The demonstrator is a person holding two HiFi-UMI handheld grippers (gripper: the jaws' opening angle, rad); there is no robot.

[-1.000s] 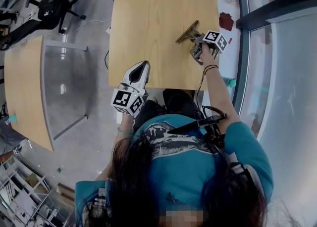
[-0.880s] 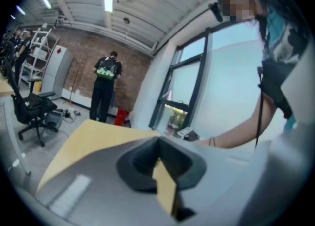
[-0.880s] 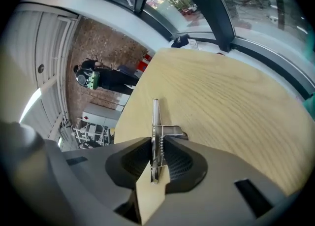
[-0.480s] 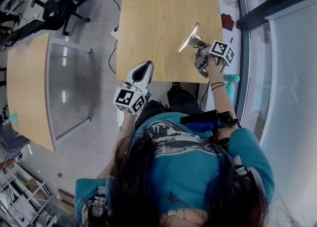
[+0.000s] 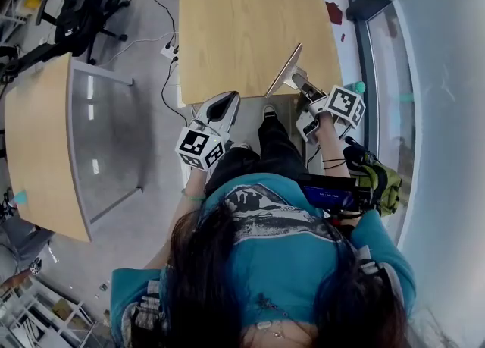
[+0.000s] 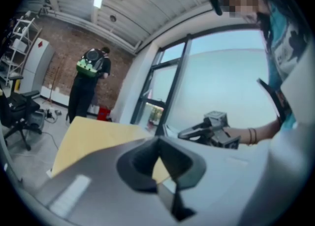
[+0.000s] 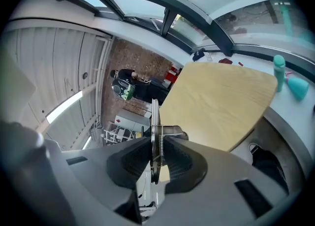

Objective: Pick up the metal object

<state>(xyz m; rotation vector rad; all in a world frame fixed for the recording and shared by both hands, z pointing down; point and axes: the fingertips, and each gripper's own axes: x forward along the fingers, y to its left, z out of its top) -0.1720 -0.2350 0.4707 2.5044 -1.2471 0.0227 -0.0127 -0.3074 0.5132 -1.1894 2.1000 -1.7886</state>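
Observation:
The metal object [image 5: 284, 71] is a long flat bar with a spring clip. It hangs in the air over the near edge of the wooden table [image 5: 250, 20], tilted up and away. My right gripper [image 5: 301, 86] is shut on its lower end. In the right gripper view the bar [image 7: 155, 121] stands on edge between the pads of the right gripper [image 7: 157, 146], which press on it from both sides. My left gripper [image 5: 226, 99] hovers off the table's near left corner, jaws together and empty; its own view shows the left gripper [image 6: 158, 144] with the tips meeting.
A second wooden table [image 5: 34, 149] with a glass panel stands at the left. A black machine [image 5: 79, 5] and cables lie on the floor behind. A window ledge with a teal bottle [image 7: 279, 72] runs along the right. A person with a green backpack [image 6: 91, 67] stands far off.
My right gripper has lifted the metal object off the table and drawn it back toward the near edge. The left gripper has stayed at the near left corner.

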